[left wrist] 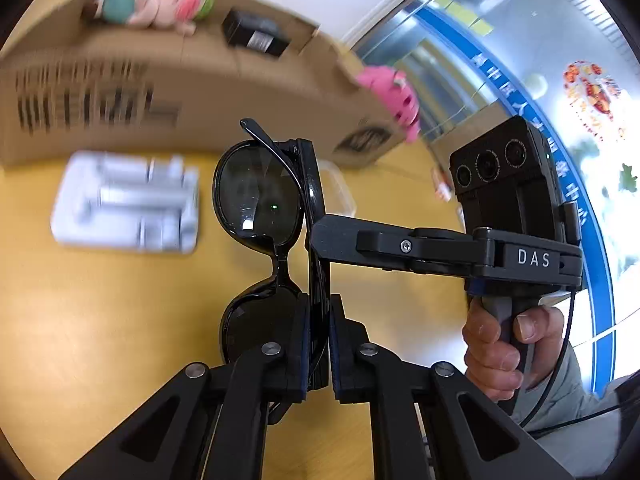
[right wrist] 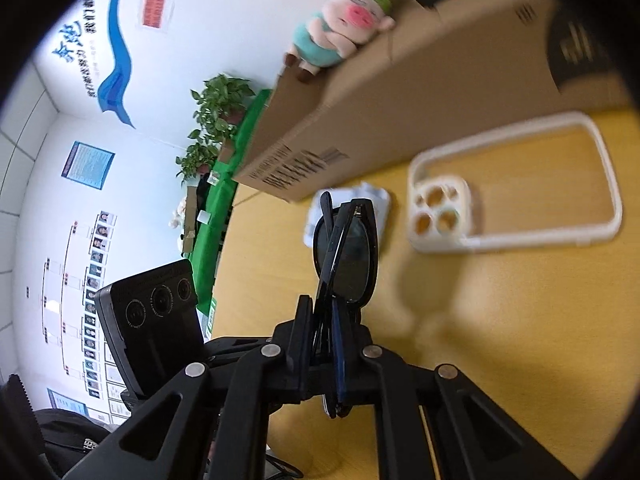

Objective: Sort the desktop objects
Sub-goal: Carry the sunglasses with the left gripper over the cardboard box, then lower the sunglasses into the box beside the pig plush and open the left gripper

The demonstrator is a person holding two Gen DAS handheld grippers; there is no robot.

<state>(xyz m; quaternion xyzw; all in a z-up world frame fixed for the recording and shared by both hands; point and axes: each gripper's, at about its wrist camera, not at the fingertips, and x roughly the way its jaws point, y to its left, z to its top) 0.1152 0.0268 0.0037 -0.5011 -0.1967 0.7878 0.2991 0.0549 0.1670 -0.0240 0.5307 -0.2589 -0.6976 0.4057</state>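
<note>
Black folded sunglasses [left wrist: 260,196] hang above the yellow desk [left wrist: 100,320], left gripper [left wrist: 318,344] and right gripper [left wrist: 316,236] both clamped on them. Uneven pulling between the two could, I judge, twist the frame or let it slip toward the phone case [right wrist: 516,184].

Each fisheye rides close behind its own gripper's fingers, tilted down at the yellow table [left wrist: 100,312]. Both share the sunglasses [left wrist: 260,196] at centre frame and the cardboard box [right wrist: 400,92] across the top; the left view catches the right gripper [left wrist: 316,236] entering from the right edge.
</note>
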